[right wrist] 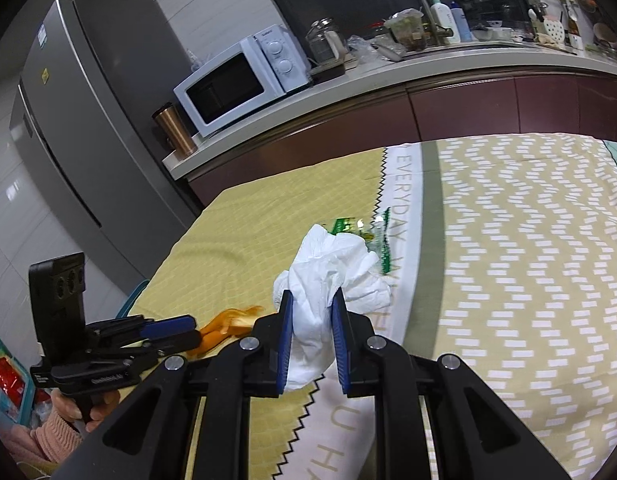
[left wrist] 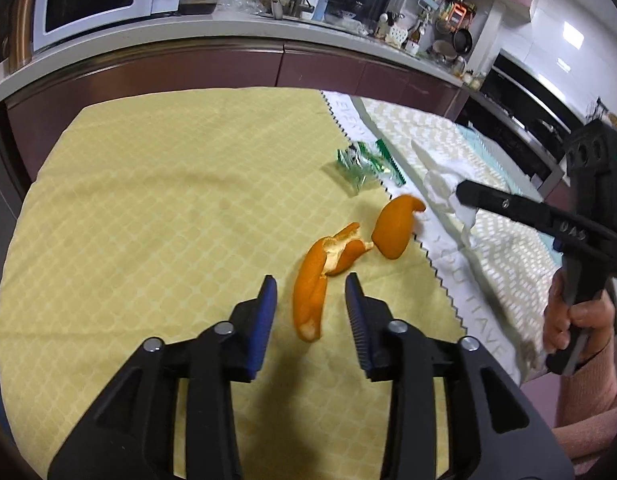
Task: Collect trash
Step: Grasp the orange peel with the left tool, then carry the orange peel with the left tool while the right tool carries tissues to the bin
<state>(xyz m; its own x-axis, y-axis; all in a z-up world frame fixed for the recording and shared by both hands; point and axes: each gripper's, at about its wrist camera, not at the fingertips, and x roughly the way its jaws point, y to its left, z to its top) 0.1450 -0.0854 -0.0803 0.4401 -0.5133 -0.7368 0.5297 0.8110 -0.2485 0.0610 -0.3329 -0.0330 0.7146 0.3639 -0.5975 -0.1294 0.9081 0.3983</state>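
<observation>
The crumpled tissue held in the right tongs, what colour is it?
White; the tissue shows best in the right wrist view.

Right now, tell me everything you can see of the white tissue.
The white tissue is a crumpled wad of soft, thin paper, creased and folded, with no stains visible. The right claw is shut on its lower part, blue pads pressing both sides, while the upper part billows out beyond the fingertips. It sits above the white lettered band of the tablecloth. Behind it lies a green wrapper; whether they touch cannot be told.
</observation>
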